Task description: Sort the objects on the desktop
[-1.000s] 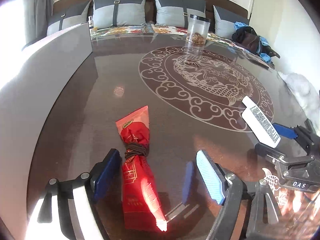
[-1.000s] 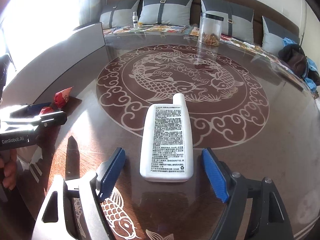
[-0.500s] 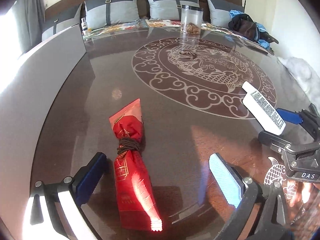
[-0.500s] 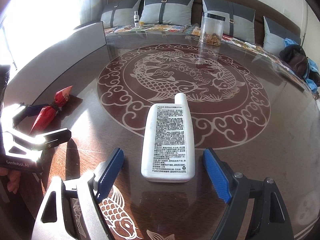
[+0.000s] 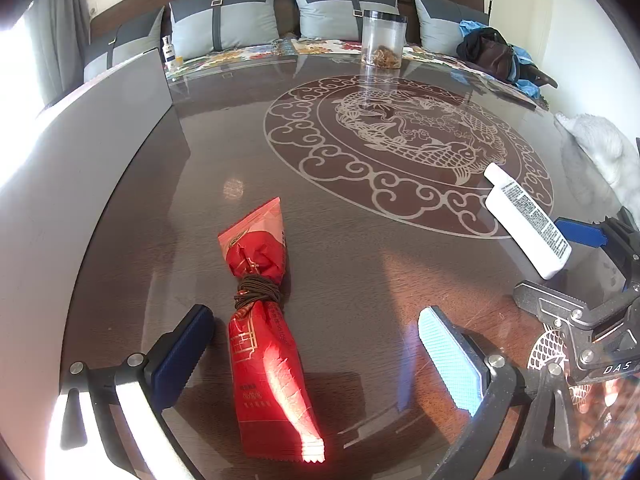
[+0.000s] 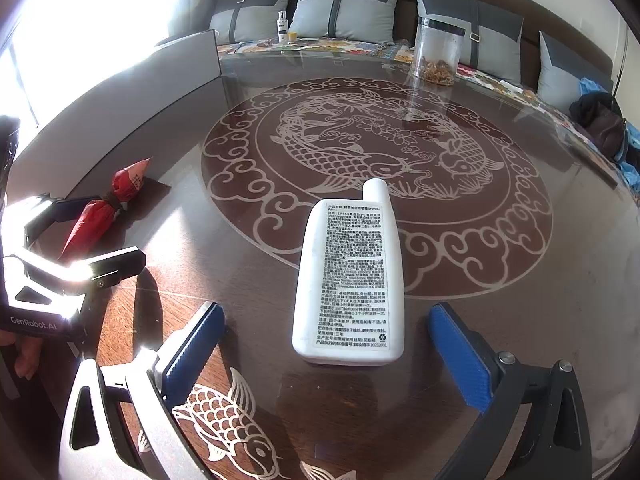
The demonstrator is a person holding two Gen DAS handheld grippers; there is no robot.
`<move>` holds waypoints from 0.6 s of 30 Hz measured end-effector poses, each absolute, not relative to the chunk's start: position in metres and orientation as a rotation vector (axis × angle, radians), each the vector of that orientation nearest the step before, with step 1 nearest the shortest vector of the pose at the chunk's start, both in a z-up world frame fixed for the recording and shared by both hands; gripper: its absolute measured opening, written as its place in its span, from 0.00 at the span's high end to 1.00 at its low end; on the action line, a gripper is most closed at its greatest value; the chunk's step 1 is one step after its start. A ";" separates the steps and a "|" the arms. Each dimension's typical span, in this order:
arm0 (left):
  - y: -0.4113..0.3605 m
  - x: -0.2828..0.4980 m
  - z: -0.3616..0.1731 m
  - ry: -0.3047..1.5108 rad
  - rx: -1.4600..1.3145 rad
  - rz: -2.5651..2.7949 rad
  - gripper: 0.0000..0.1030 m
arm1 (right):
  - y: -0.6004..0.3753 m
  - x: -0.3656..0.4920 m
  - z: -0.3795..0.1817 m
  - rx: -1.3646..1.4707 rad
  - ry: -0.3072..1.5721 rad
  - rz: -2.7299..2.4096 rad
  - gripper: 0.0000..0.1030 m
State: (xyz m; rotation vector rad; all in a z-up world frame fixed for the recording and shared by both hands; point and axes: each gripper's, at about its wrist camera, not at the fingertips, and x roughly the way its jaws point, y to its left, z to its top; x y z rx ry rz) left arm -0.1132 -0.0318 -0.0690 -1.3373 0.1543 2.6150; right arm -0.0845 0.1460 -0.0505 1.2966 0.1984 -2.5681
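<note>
A: Entry. Left gripper (image 5: 316,344) low over the table (image 5: 360,240), jaws wide apart, nothing held. The red packet (image 5: 266,332) lies flat between them, closer to the left finger; I cannot tell whether it touches that pad.

B: Right side?

A: Right gripper (image 6: 326,354) also spread, empty. The white bottle (image 6: 350,276) lies on its back between the fingers, label up, cap pointing away, gaps on both sides. Base end sits nearest the pads.

B: Handling notes on the packet.

A: Foil or plastic wrap, creased, cinched at the waist by a dark elastic band (image 5: 256,294). Judged light and soft; it will crush and fold under the pads. The filled lower body below the band looks the firmest place to pinch. The flared top is empty film and would likely slip out.

B: And the bottle?

A: Rigid flat plastic, smooth, probably slick on the glassy tabletop. Weight depends on fill, which cannot be read from here. Best hold is across the narrow sides near the lower body, where the walls run parallel; the tapered shoulder would squeeze forward out of the grip.

B: Anything else in view?

A: Clear jar (image 6: 438,54) at the far edge, small pump bottle (image 6: 283,26) by the sofa cushions. Both well apart from the grippers.
</note>
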 end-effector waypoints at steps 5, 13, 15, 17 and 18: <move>-0.032 -0.113 -0.069 0.154 -1.338 2.615 0.00 | 0.146 -0.084 -0.051 1.296 0.199 -2.568 0.01; -0.033 -0.113 -0.069 0.148 -1.374 2.618 0.00 | 0.146 -0.084 -0.050 1.297 0.199 -2.568 0.01; -0.034 -0.114 -0.068 0.161 -1.413 2.583 0.00 | 0.146 -0.085 -0.050 1.301 0.201 -2.558 0.00; -0.036 -0.111 -0.068 0.199 -1.416 2.528 0.00 | 0.145 -0.090 -0.050 1.342 0.219 -2.523 0.00; -0.037 -0.110 -0.068 0.212 -1.411 2.505 0.00 | 0.144 -0.096 -0.049 1.394 0.240 -2.480 0.00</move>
